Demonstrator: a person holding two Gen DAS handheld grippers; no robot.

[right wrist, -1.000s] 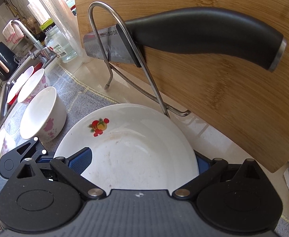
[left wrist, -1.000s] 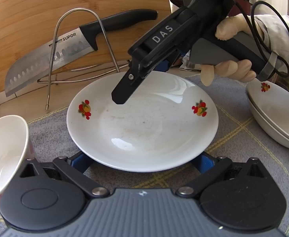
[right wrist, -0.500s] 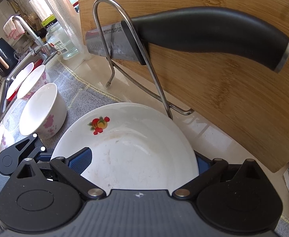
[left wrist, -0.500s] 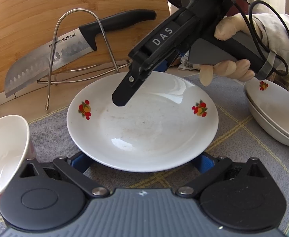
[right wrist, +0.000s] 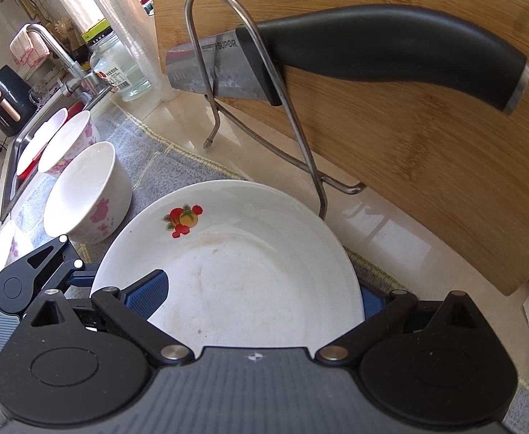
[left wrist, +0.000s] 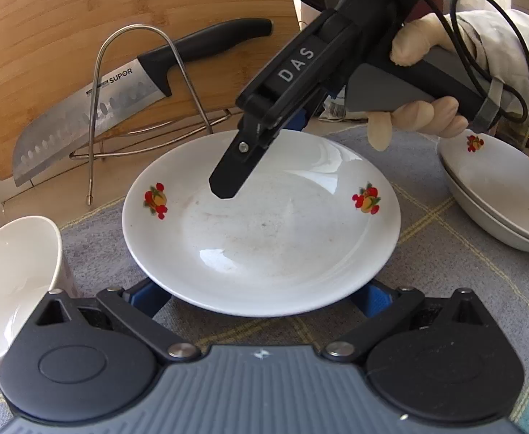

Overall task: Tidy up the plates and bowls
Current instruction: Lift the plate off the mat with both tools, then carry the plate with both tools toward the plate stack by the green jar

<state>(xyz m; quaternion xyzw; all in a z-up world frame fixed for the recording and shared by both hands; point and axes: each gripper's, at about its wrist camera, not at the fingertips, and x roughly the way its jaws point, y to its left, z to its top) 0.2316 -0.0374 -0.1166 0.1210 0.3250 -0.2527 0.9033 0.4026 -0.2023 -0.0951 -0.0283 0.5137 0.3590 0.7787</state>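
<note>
Left wrist view: gloved hand (left wrist: 419, 108) grips the right gripper (left wrist: 224, 190) by its handle, tool angled down from upper right, black finger tip over the plate (left wrist: 264, 238) interior; can't tell if it touches. Left gripper (left wrist: 262, 293) sits low, jaws spread wide, blue pads either side of the plate's near rim, which covers the tips, so contact unclear. Count: one fruit-print plate flat on the grey mat (left wrist: 445, 253), one bowl (left wrist: 11, 282) at left, a stack of two dishes (left wrist: 492, 188) at right, one knife (left wrist: 119, 97) in a wire rack (left wrist: 134, 83) against one cutting board (left wrist: 83, 18). Right wrist view: right gripper (right wrist: 260, 296) wide open, straddling the plate (right wrist: 235, 271); blue left pad lies over the rim, not pinching. Three bowls (right wrist: 83, 195) run toward the sink (right wrist: 15, 166); left gripper (right wrist: 40, 271) at the plate's far edge.
</note>
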